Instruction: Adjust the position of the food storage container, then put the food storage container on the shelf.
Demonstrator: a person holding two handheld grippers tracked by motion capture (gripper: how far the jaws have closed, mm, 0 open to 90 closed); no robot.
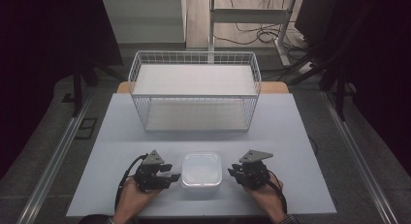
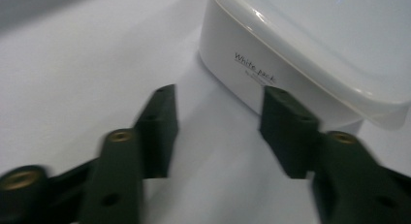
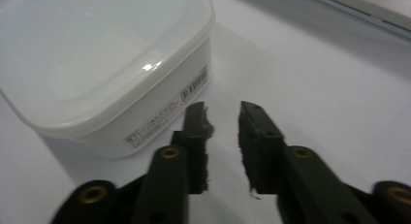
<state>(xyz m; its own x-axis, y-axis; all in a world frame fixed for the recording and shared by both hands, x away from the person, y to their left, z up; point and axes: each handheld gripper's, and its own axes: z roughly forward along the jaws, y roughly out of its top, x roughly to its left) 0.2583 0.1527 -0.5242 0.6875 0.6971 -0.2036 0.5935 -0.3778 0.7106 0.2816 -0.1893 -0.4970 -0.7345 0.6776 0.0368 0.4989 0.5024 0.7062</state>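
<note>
A white square plastic container (image 1: 201,170) with a translucent lid sits on the table near its front edge, between my two grippers. My left gripper (image 1: 172,177) is just left of it and stands open. In the left gripper view the jaws (image 2: 220,100) are spread wide with nothing between them, and the container (image 2: 310,44) with its "White pack" label lies just past the right-hand jaw. My right gripper (image 1: 233,171) is just right of the container. Its jaws (image 3: 222,110) stand a narrow gap apart over bare table, with the container (image 3: 97,59) to their left.
A white wire basket (image 1: 194,90) with a white floor stands at the back middle of the pale table (image 1: 121,132). Beyond it are a desk frame and cables (image 1: 261,32) on the floor. Metal rails run along both sides of the table.
</note>
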